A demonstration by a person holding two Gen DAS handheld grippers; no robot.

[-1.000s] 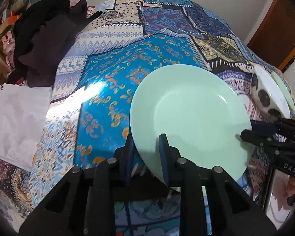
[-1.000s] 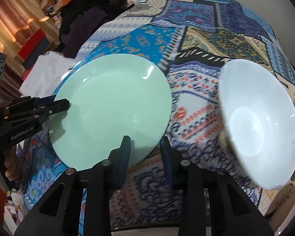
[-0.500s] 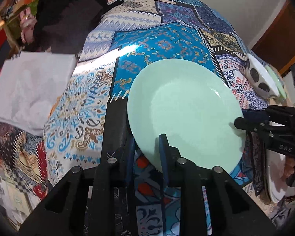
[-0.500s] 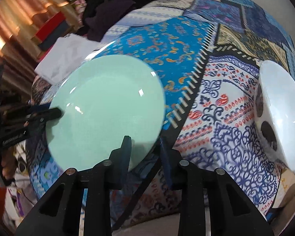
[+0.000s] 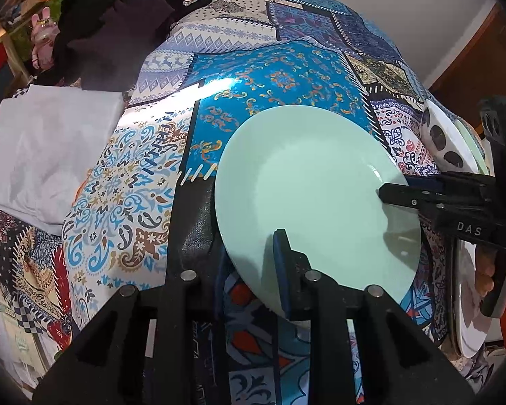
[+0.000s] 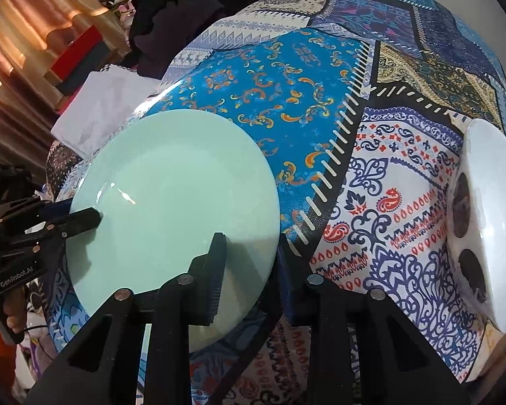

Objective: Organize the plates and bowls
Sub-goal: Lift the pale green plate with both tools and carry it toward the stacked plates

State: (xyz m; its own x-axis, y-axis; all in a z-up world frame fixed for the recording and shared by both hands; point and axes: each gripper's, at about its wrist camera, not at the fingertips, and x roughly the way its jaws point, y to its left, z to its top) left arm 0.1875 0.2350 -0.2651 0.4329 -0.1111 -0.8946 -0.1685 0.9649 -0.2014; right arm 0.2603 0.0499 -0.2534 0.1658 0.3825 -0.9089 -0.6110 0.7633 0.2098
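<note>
**Both my grippers clamped on the green plate**

My left gripper point(image 5: 253, 256) has its jaws pinched together on the near rim of the pale green plate point(image 5: 313, 185): one finger lies on the plate's upper face, the other is tucked under the rim. My right gripper point(image 6: 251, 260) grips the same plate point(image 6: 172, 209) at the opposite edge in the same way, one finger above and one below, pads pressing on the rim. Its jaws have just been closing, with the plate's edge between them.

Seen from my left gripper, the right one reaches in from the right side of the plate; seen from my right, the left one comes in from the left. The plate sits tilted over the patterned tablecloth point(image 5: 273, 77), ahead of both grippers.

Off to the right of my right gripper stands a white bowl point(image 6: 485, 222) with dark spots on its outside, tipped on edge. Ahead and to the left of my left gripper lie a white cloth point(image 5: 47, 148) and a heap of dark clothing point(image 5: 111, 23).
</note>
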